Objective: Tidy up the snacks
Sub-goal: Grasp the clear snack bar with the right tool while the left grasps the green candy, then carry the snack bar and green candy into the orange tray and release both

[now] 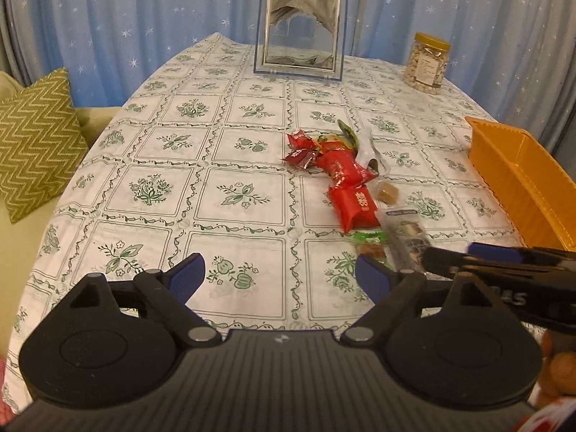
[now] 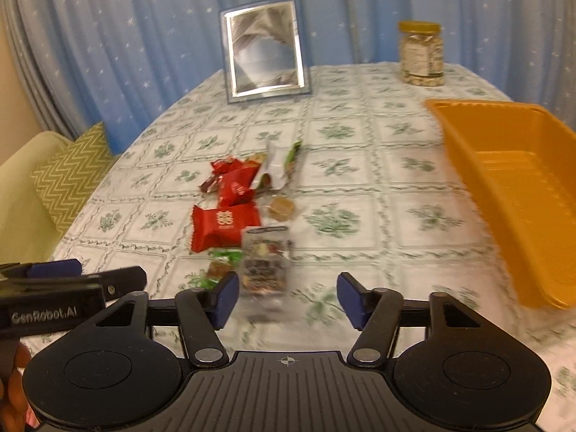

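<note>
A pile of wrapped snacks lies mid-table: red packets (image 1: 354, 206) (image 2: 225, 226), a clear packet of mixed nuts (image 1: 406, 239) (image 2: 266, 261), a brown candy (image 1: 387, 192) (image 2: 280, 207), a green-wrapped sweet (image 2: 219, 266) and a white-green wrapper (image 2: 279, 160). An orange tray (image 1: 522, 180) (image 2: 511, 194) stands empty at the right. My left gripper (image 1: 280, 275) is open and empty, short of the pile. My right gripper (image 2: 288, 297) is open and empty, just in front of the clear nut packet; it shows from the side in the left wrist view (image 1: 468, 259).
A framed picture (image 1: 300, 25) (image 2: 264, 52) and a jar of nuts (image 1: 428, 63) (image 2: 421, 54) stand at the far edge of the floral tablecloth (image 1: 162, 187). A sofa with a green zigzag cushion (image 1: 34, 140) is at the left. Blue curtains hang behind.
</note>
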A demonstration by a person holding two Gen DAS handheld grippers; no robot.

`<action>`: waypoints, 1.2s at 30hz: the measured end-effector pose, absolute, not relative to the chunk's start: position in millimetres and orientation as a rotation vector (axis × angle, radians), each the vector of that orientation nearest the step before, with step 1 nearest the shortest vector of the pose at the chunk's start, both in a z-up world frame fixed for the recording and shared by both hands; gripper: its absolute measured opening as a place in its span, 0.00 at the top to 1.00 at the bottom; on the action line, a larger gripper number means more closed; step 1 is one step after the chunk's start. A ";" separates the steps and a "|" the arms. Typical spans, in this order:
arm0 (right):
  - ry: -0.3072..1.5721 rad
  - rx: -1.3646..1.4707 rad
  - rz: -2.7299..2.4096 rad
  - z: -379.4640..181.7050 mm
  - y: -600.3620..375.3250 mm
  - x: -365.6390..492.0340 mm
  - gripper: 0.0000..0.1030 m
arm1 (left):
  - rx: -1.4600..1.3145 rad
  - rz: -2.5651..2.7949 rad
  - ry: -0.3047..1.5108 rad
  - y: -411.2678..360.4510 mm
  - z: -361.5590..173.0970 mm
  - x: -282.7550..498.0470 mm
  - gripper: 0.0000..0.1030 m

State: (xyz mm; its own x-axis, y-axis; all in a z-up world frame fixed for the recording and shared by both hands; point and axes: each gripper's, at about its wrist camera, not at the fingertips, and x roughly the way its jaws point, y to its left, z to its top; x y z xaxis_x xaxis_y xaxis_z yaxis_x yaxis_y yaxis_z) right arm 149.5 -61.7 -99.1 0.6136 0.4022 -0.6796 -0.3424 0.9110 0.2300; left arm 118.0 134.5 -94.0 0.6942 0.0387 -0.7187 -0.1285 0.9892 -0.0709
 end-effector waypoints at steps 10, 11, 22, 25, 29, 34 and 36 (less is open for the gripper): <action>0.803 -0.014 0.446 -117.9 -39.7 164.6 0.62 | -0.147 0.082 0.806 135.6 -102.9 124.0 0.14; 0.793 -0.021 0.441 -117.1 -41.7 162.8 0.63 | -0.144 0.076 0.807 133.2 -103.7 124.9 0.15; 0.762 -0.057 0.312 -118.2 -97.0 149.0 0.63 | -0.078 -0.053 0.787 84.6 -112.7 144.3 0.52; 0.753 -0.038 0.316 -120.3 -104.0 149.7 0.63 | -0.060 -0.060 0.793 74.4 -119.7 152.8 0.63; 0.750 -0.065 0.328 -123.1 -102.5 149.8 0.60 | -0.032 -0.042 0.802 64.8 -131.2 161.3 0.74; 0.743 -0.073 0.333 -125.4 -100.5 150.7 0.57 | -0.013 -0.022 0.797 61.6 -132.5 159.5 0.80; 0.741 -0.073 0.334 -125.7 -100.6 150.9 0.57 | -0.022 -0.011 0.801 62.4 -131.4 158.7 0.81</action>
